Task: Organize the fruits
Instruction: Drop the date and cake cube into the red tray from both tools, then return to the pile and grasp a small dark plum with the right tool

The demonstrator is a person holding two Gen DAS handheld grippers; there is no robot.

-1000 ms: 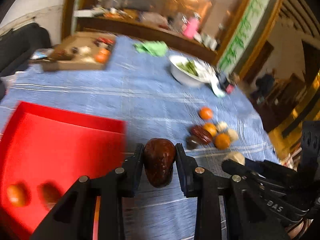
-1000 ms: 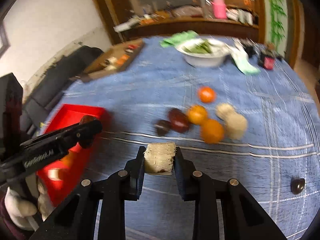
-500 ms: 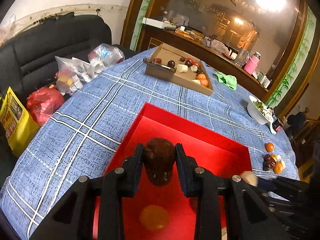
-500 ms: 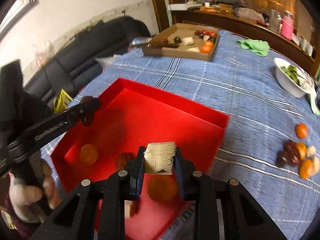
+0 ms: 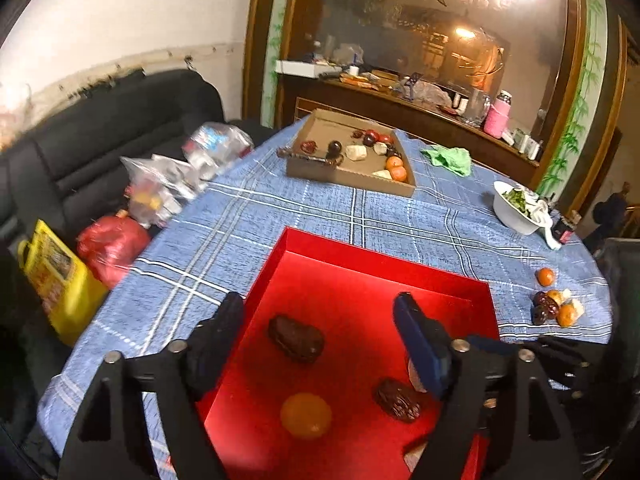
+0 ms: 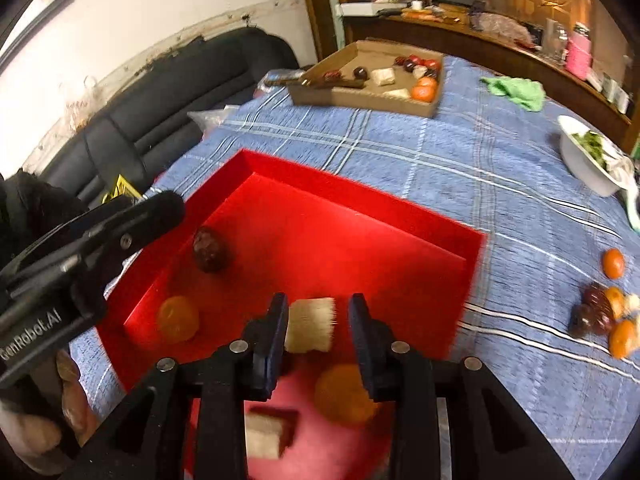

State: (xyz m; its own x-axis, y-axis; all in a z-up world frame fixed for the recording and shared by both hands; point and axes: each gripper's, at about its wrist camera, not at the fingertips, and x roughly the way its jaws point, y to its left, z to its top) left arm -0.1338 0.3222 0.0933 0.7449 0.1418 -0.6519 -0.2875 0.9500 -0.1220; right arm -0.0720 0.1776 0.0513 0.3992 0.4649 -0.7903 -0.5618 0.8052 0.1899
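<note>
A red tray [image 5: 372, 276] [image 6: 320, 196] lies on the blue checked tablecloth. My left gripper [image 5: 320, 320] is open above it, and a dark date [image 5: 295, 338] [image 6: 208, 245] lies on the tray floor between its fingers. An orange [image 5: 306, 415] and another date [image 5: 398, 399] lie nearer. My right gripper [image 6: 318, 320] has opened over the tray; a pale fibrous chunk [image 6: 310, 325] sits between its fingers, touching the left one and apart from the right. Another pale chunk [image 6: 266, 434] and two oranges [image 6: 178, 318] [image 6: 344, 394] lie in the tray.
A small pile of oranges, dates and pale pieces [image 5: 554, 306] [image 6: 608, 316] lies on the cloth right of the tray. A cardboard box of fruit [image 5: 348, 152] [image 6: 372, 76], a green cloth [image 5: 448, 160] and a white bowl [image 5: 516, 208] stand farther back. Bags [image 5: 112, 240] and a sofa are left of the table.
Both grippers swung from the fruit pile to over the red tray. My left gripper opened and the date now lies in the tray. My right gripper's jaws have spread around the pale chunk.
</note>
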